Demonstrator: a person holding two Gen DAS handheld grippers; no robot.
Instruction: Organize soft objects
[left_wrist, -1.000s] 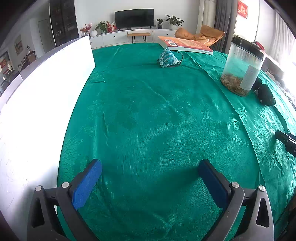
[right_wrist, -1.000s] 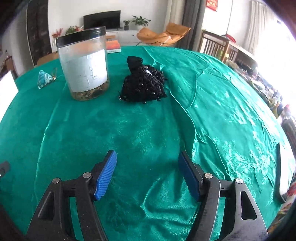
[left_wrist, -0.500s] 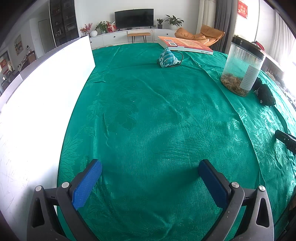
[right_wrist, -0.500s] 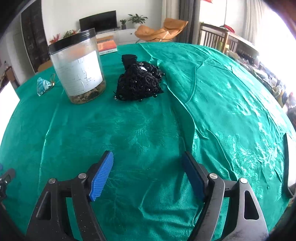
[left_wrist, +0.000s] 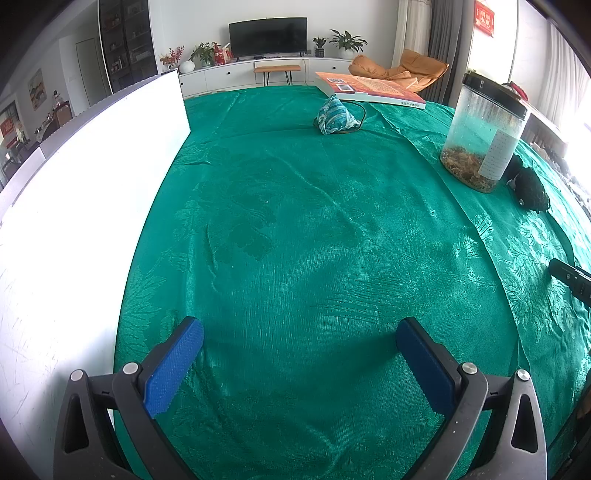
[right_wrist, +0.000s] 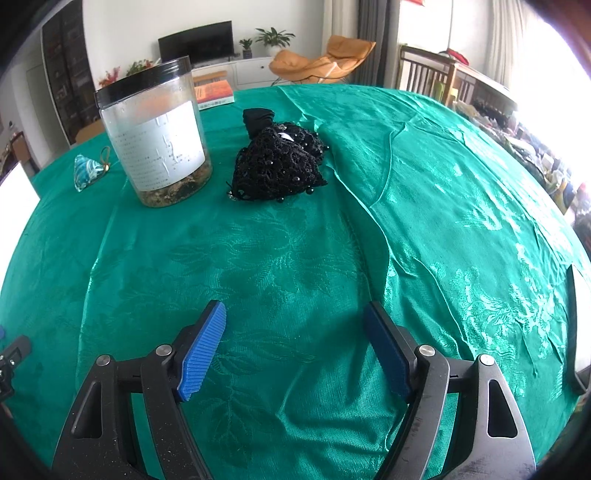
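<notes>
Green tablecloth (left_wrist: 295, 221) fills both views. White board (left_wrist: 92, 184) along left edge of left view. Clear jar (right_wrist: 155, 136), black lid, upper left of right view. Black beaded soft bundle (right_wrist: 280, 162) just right of jar, upper centre. Small blue patterned pouch (left_wrist: 336, 118) top centre of left view. My left gripper (left_wrist: 299, 350) gapes wide, holds nothing. My right gripper (right_wrist: 295, 343) has just been opening, nothing between its jaws.

Print on the jar's label (right_wrist: 159, 147) and the book cover (left_wrist: 369, 86) looks too small to read.
</notes>
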